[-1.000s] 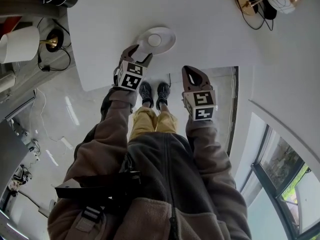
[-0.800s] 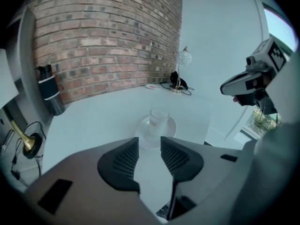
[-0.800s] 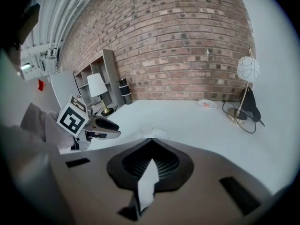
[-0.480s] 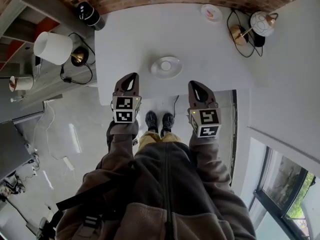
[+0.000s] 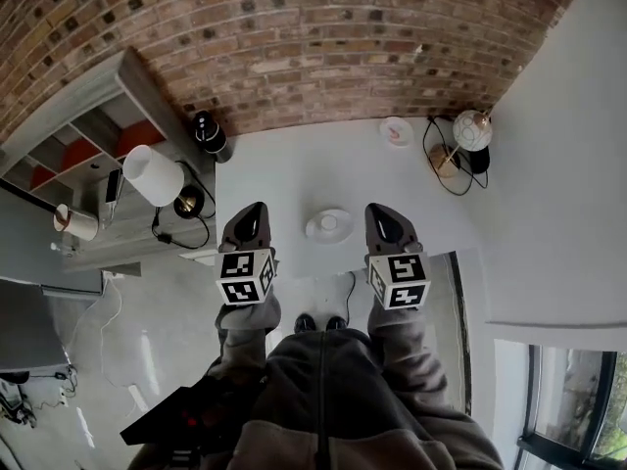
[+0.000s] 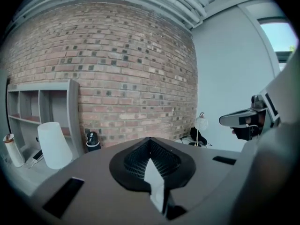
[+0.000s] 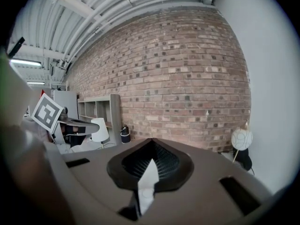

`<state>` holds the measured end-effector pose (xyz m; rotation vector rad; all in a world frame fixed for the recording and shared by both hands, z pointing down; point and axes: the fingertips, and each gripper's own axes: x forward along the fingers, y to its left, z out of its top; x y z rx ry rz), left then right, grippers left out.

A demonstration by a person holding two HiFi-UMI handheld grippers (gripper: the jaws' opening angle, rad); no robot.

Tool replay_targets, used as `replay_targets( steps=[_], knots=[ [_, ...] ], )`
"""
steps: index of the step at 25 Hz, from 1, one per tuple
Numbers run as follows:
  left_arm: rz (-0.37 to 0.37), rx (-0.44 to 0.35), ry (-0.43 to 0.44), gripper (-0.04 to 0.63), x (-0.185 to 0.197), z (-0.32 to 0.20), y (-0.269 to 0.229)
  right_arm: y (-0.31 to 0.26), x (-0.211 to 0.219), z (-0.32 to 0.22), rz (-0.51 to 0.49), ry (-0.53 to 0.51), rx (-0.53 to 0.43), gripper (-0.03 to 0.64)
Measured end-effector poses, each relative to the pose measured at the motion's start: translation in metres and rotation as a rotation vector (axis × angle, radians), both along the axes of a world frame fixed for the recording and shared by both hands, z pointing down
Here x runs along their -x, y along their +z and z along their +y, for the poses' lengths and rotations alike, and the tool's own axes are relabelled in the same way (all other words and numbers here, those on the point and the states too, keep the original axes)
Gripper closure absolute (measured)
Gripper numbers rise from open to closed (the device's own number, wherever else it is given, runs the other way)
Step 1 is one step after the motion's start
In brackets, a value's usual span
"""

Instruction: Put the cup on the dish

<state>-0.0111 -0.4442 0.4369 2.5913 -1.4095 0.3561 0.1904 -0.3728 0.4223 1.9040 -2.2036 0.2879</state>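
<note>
Head view shows the cup (image 5: 329, 222) seated on the dish (image 5: 315, 231), toward the table's (image 5: 294, 174) near edge; the task looks done. The left hand-held gripper (image 5: 249, 211) has just been closing and is clenched on nothing; the right hand-held gripper (image 5: 380, 213) is likewise clenched and empty. Both hover either side of the dish, so a careless drop or sideways swing could knock the cup off. A globe lamp (image 5: 471, 130) and small plate (image 5: 396, 131) stand at the far edge, out of the way.

The dish (image 5: 313, 230) is too small to tell what sits at its middle.
</note>
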Motion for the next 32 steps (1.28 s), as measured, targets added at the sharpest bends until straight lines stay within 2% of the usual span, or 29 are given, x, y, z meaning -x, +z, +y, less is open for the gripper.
replay_targets(
  steps=[6, 18, 32],
  knots=[
    [0.010, -0.108, 0.020, 0.589, -0.010, -0.004, -0.067, -0.080, 0.007, -0.015, 0.014, -0.018, -0.153, 0.615],
    [0.069, -0.244, 0.021, 0.589, -0.013, -0.001, -0.143, -0.142, -0.012, -0.017, 0.022, 0.006, -0.281, 0.615],
    [0.053, -0.254, 0.037, 0.589, -0.021, -0.006, -0.147, -0.149, -0.013, -0.025, 0.020, -0.005, -0.306, 0.616]
  ],
)
